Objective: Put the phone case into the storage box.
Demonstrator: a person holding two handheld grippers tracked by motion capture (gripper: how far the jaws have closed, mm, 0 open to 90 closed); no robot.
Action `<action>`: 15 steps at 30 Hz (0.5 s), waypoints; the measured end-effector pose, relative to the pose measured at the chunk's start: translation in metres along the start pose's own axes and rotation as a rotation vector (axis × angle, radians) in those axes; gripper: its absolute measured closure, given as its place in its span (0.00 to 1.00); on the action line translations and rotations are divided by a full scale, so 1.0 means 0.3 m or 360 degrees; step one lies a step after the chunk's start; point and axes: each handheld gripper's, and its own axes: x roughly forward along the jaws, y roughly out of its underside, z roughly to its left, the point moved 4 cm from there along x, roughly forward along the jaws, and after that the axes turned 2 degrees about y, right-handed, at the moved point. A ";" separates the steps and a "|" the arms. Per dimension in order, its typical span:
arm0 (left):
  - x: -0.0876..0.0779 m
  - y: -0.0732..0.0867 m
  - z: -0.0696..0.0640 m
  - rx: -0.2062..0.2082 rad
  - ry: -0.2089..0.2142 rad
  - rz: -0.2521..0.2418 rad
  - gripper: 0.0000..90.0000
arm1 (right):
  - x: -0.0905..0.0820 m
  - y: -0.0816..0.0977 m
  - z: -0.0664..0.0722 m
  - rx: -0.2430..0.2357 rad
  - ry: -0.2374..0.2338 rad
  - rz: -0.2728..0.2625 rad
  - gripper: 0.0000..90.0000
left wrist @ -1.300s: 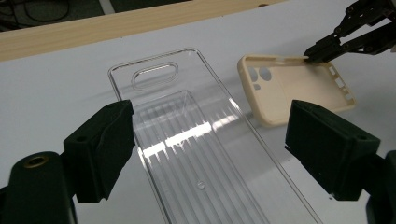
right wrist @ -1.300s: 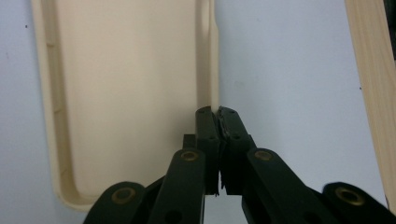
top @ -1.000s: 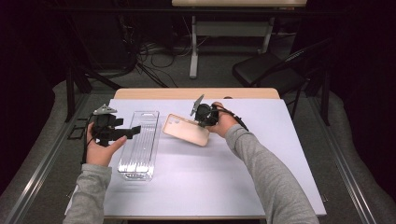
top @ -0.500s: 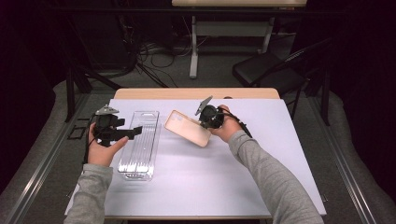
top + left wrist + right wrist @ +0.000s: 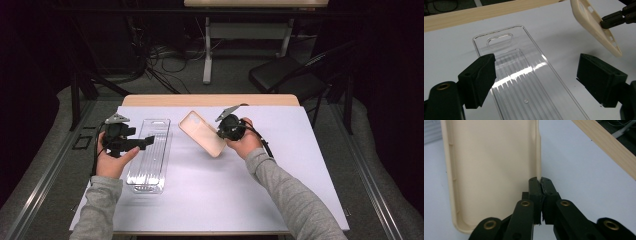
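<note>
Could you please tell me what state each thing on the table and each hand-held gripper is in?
Phone case: lifted, tilted, pinched by one side wall.
Clear tray: flat on table, empty.
Left hand-held gripper: open above the tray.
Right hand-held gripper: shut on the phone case.

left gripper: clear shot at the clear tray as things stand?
Probably yes. The left gripper hangs open right over the clear tray, nothing between them. The phone case, pinched by the right gripper, sits off to the side.

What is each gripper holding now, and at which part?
The right gripper holds the beige phone case by its side wall, jaws shut on the edge. The left gripper holds nothing; its jaws stand open above the clear plastic tray.
</note>
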 end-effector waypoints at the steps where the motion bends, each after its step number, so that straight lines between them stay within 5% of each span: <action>1: 0.000 0.000 0.000 0.0000 0.0000 0.0000 0.18 | -0.004 0.002 -0.001 0.0024 0.0003 -0.0007 0.98; 10: 0.008 -0.002 -0.022 0.0015 0.0018 0.0005 0.18 | -0.035 0.031 0.008 0.0306 0.0000 -0.0098 0.98; 15: 0.007 -0.007 -0.038 0.0032 0.0027 -0.0005 0.18 | -0.051 0.046 0.020 0.0359 0.0010 -0.0132 0.98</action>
